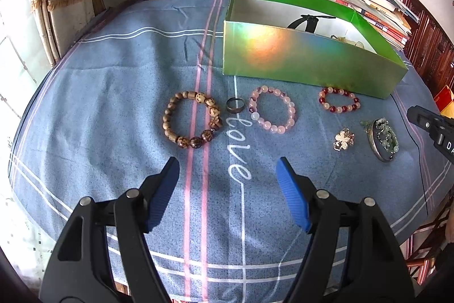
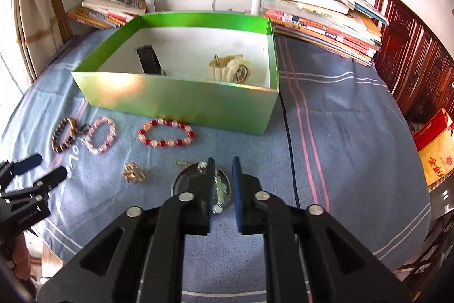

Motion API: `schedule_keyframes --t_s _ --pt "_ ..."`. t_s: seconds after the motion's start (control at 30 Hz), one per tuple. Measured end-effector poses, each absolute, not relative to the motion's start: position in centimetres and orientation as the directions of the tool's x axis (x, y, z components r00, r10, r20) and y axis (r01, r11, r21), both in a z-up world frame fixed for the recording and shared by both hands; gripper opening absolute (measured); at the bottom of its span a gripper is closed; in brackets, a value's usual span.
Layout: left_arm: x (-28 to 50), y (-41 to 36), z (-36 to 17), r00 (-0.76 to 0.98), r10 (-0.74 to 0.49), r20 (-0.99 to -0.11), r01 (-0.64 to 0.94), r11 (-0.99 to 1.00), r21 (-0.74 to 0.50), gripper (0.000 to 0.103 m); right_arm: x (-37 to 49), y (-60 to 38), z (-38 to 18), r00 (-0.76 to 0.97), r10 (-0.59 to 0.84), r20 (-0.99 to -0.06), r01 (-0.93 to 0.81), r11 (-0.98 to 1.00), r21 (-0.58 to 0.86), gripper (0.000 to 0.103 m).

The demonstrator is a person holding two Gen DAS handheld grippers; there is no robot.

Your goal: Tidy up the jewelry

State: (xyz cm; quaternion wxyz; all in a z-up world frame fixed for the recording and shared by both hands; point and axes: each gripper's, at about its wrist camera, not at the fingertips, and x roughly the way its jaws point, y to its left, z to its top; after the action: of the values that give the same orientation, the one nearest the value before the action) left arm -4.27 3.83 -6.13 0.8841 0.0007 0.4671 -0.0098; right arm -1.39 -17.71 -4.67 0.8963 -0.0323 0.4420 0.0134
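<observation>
Worktop (image 1: 99, 104) covered in blue-grey cloth with pink and white stripes and the word "love".

Row of jewelry, left to right: wooden bracelet (image 1: 191, 119) — brown beads, lying flat on the pink stripe. Ring (image 1: 235, 105) just beside it, between it and the pink bracelet (image 1: 272, 109); in the right wrist view the ring seems to touch both, but that corner is blurred. Red-and-pink bracelet (image 1: 339, 100) apart to the right, close to the front wall of the green box (image 1: 298, 58). Nearer row: brooch (image 1: 344, 139), then bangle (image 1: 383, 139) with green stones, near each other but not touching.

Box is open-topped with a white floor; inside are a black watch (image 2: 149, 60) at left and a cream watch (image 2: 231, 68) at right, well apart.

Left gripper (image 1: 228, 171) — fingers spread wide, holding nothing, above bare cloth nearer than the wooden and pink bracelets.

Right gripper (image 2: 222, 175) — fingers narrowed to a small gap, down over the bangle, green stones visible between the pads. Contact with the bangle cannot be confirmed from this view.

Book stacks (image 2: 320, 19) behind the box, on both sides.
</observation>
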Motion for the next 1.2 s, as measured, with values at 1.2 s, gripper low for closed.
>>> schedule_keyframes --t_s 1.2 --pt "-4.1 2.8 -7.2 0.547 -0.016 -0.837 0.044 0.999 0.01 0.073 -2.1 -15.3 0.5 0.688 0.159 -0.708 -0.185 0.982 0.04 0.006"
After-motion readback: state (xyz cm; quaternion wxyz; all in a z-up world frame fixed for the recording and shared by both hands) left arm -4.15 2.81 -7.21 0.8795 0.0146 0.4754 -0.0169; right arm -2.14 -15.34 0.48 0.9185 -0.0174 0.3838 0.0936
